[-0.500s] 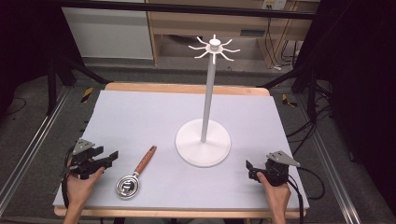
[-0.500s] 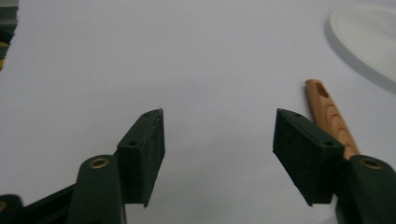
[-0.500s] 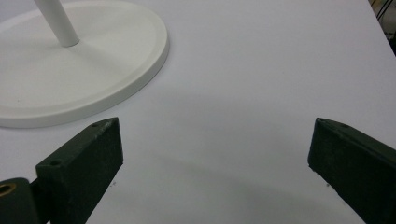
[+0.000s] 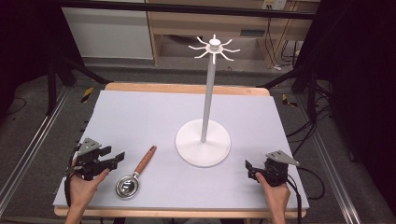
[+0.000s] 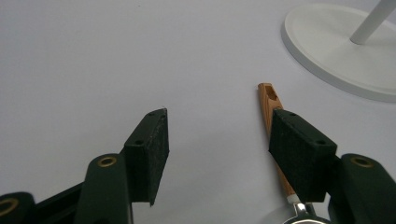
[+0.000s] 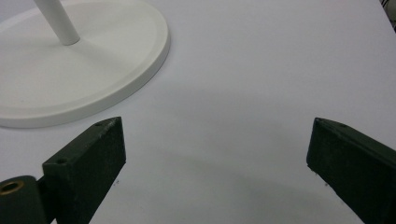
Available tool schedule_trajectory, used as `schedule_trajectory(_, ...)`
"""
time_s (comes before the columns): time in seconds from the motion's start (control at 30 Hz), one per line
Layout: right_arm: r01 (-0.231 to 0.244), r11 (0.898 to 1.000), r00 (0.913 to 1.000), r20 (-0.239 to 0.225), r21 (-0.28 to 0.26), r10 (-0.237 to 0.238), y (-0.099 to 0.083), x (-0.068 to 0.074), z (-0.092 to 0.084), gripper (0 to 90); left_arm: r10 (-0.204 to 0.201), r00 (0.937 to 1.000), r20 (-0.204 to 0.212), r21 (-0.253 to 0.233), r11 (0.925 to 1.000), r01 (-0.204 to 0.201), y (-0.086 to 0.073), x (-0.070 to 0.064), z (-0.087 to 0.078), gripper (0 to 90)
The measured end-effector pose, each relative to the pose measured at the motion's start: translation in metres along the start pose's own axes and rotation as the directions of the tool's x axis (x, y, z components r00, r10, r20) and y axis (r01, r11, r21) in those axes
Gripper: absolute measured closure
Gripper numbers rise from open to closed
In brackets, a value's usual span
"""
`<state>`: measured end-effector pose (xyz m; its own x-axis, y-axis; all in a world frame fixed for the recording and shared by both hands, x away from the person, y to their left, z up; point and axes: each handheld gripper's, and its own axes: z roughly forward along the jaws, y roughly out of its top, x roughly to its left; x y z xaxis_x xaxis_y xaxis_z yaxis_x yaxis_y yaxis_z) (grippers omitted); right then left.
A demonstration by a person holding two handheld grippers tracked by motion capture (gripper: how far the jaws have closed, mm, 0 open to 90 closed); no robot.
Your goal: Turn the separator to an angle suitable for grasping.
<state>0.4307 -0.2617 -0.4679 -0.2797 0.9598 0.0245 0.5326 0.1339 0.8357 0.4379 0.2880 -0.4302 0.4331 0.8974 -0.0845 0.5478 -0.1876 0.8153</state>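
A strainer-like spoon (image 4: pixel 135 173) with a wooden handle (image 5: pixel 272 114) and a round metal bowl lies on the grey mat at the front left. My left gripper (image 4: pixel 116 157) (image 5: pixel 217 140) hovers just left of it, jaws open with nothing between them; the handle runs behind its right jaw. A white stand (image 4: pixel 203 142) with a tall pole and hooked arms on top (image 4: pixel 214 46) stands mid-table. My right gripper (image 4: pixel 248 169) (image 6: pixel 215 144) rests at the front right, jaws wide open over bare mat, the stand's base (image 6: pixel 84 56) to its left.
The grey mat (image 4: pixel 140 116) covers a wooden table. Black frame rails run along both sides, and cables trail on the floor at the right. A wooden shelf unit (image 4: pixel 224 23) stands beyond the far edge.
Nothing has visibly moved: both hands and the spoon sit where they were.
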Motion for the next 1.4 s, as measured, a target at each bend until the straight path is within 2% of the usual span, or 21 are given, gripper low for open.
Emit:
schedule_trajectory(0.37,0.001,1.0,1.0,-0.002,0.02,-0.001,0.0,-0.001,0.002,5.8,0.036,0.9987,0.037,0.028,0.9989,-0.037,0.005,-0.012,0.002,39.4)
schedule_trajectory(0.57,0.017,1.0,0.9999,-0.005,0.026,-0.016,0.001,-0.001,0.003,6.0,0.057,0.9972,0.049,0.049,0.9971,-0.059,0.009,-0.019,0.004,40.0)
schedule_trajectory(0.93,0.009,0.999,0.9999,-0.007,0.032,-0.009,0.002,-0.001,0.003,6.7,0.088,0.9943,0.06,0.076,0.9928,-0.093,0.013,-0.03,0.008,40.1)
schedule_trajectory(1.2,0.013,0.999,0.9999,-0.007,0.039,-0.013,0.003,-0.001,0.003,6.8,0.119,0.9904,0.071,0.114,0.9854,-0.126,0.016,-0.038,0.014,40.4)
schedule_trajectory(1.4,0.012,0.999,0.9999,-0.008,0.032,-0.012,0.003,-0.002,0.002,6.7,0.124,0.9885,0.086,0.143,0.9804,-0.136,0.022,-0.045,0.02,40.6)
